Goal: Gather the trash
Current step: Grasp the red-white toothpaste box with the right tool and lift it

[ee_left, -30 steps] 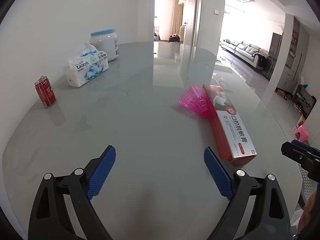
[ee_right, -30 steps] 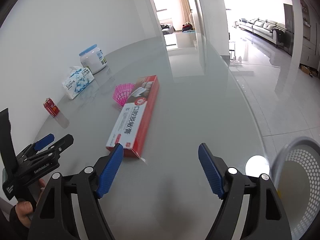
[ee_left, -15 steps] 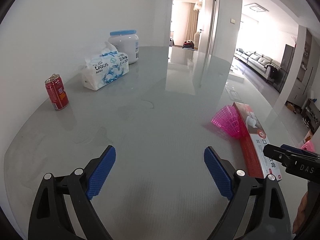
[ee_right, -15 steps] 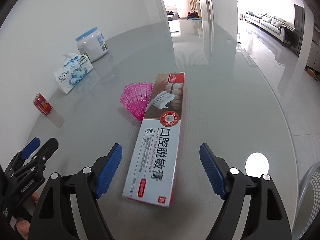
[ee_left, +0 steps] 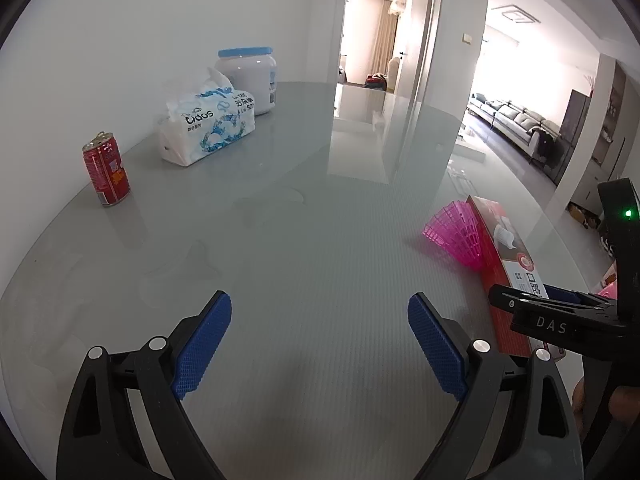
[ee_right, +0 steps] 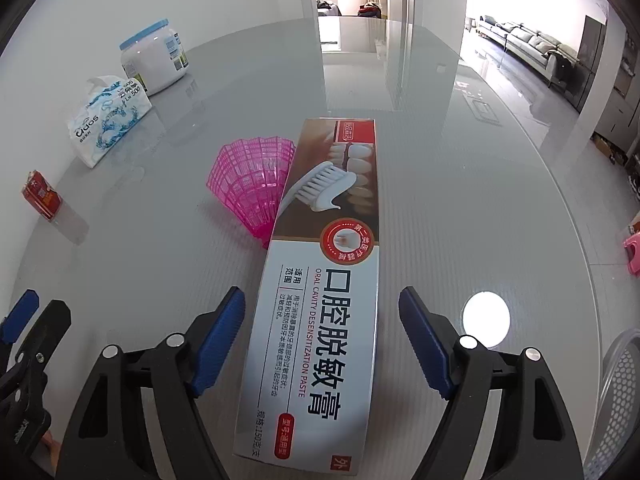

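A long red and white toothpaste box (ee_right: 324,280) lies flat on the grey glass table (ee_right: 460,200), its near end between the blue pads of my right gripper (ee_right: 322,338), which stands open and does not touch it. A pink plastic mesh cup (ee_right: 256,184) lies on its side against the box's left edge. A red drink can (ee_left: 106,168) stands at the far left by the wall. My left gripper (ee_left: 320,344) is open over bare table, with the box (ee_left: 504,264) and pink cup (ee_left: 456,236) to its right, and the right gripper's black frame in front of the box.
A tissue pack (ee_left: 208,124) and a white jar with a blue lid (ee_left: 250,78) stand at the back left near the wall. A white mesh bin (ee_right: 616,404) shows past the table's right edge. A pink stool (ee_right: 634,250) stands on the floor.
My right gripper has moved forward and down over the toothpaste box, which now lies between its pads. The left gripper swung left, so the box and cup shifted toward the right edge of its view.
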### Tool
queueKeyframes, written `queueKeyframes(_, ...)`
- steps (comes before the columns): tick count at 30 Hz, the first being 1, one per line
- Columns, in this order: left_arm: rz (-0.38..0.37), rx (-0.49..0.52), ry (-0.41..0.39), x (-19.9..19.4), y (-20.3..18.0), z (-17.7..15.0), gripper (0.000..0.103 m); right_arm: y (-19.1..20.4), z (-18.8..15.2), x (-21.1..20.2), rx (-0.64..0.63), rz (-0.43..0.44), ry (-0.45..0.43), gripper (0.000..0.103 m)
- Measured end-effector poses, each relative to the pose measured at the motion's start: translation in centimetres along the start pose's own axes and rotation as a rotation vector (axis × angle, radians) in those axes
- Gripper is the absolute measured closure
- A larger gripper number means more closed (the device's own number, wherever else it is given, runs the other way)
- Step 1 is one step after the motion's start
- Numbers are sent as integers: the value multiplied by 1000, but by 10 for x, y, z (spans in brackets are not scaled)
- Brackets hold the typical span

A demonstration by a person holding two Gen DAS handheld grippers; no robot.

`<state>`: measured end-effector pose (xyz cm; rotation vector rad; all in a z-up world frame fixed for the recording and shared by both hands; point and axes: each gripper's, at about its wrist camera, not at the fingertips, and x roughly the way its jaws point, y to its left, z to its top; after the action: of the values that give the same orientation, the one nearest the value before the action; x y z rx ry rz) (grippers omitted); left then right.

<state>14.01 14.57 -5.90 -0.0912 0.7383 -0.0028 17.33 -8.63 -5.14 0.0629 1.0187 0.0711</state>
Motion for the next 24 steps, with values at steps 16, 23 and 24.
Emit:
queueKeyframes(16,-57,36,48,7,-41,0,15,-44,-18,-25,79,41,-87,51)
queueKeyframes(23,-80,69,65,20,-84,11,15,-80,-37,-48,135,67,-140,51)
queueKeyframes(24,-81,72,67,23,-91,13,15,-84,-40,-52,137,68,-152,51)
